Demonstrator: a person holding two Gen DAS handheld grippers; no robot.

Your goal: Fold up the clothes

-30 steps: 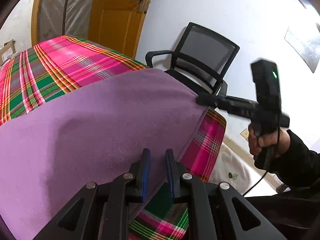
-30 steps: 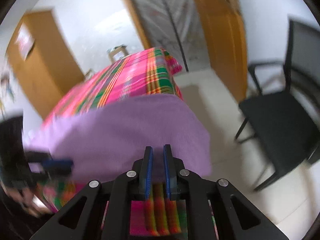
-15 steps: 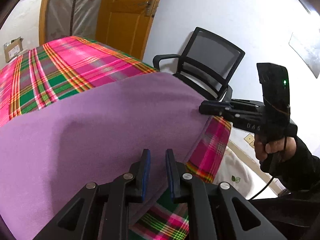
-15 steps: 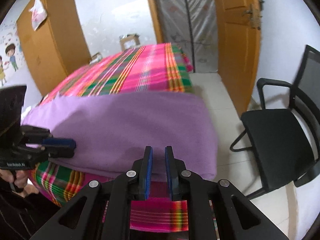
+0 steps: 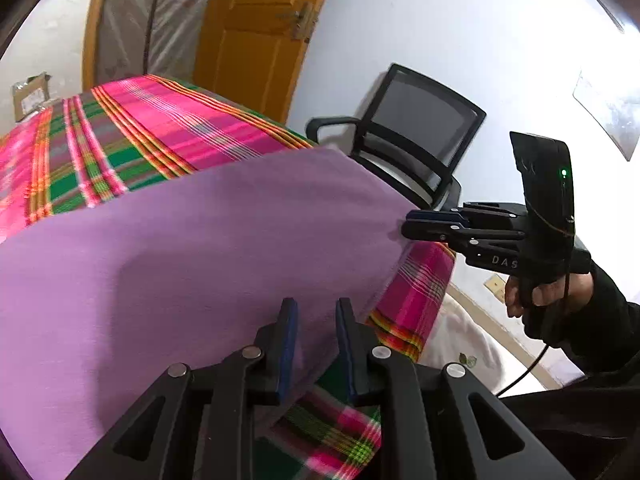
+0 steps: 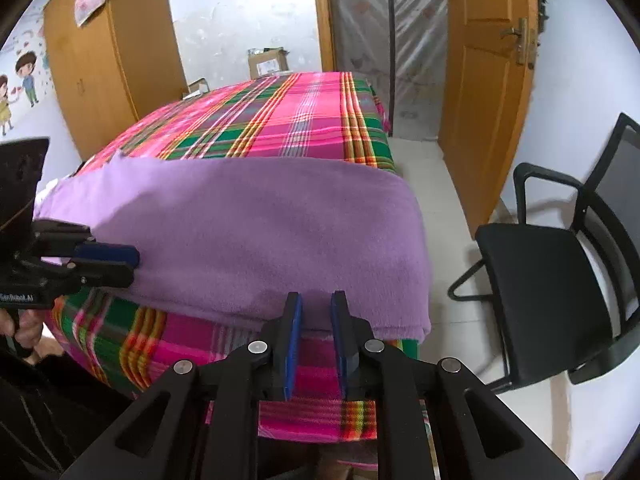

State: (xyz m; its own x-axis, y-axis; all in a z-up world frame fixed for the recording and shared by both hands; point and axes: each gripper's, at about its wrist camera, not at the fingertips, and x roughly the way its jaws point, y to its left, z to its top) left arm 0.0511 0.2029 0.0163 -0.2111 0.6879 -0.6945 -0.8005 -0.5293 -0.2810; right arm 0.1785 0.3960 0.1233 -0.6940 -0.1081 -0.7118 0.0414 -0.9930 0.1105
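Note:
A purple fleece cloth (image 5: 192, 248) (image 6: 256, 232) lies spread over the near end of a table covered with a pink and green plaid cloth (image 5: 132, 140) (image 6: 288, 120); its near edge hangs over the table's front. My left gripper (image 5: 314, 340) is open, its jaws astride the cloth's near hem. My right gripper (image 6: 314, 336) is open at the hem near the cloth's right corner. The right gripper shows in the left wrist view (image 5: 416, 224) at the cloth's edge, the left gripper in the right wrist view (image 6: 128, 260).
A black office chair (image 6: 560, 280) (image 5: 412, 148) stands right of the table on a pale tiled floor. An orange door (image 6: 488, 64) and a plastic-covered doorway (image 6: 388, 32) lie behind. A wooden wardrobe (image 6: 100, 56) and cardboard boxes (image 6: 268, 60) stand beyond the table.
The right gripper has steadied at the cloth's right front edge after a fast swing. Both sets of jaws have opened slightly wider. The cloth lies unchanged.

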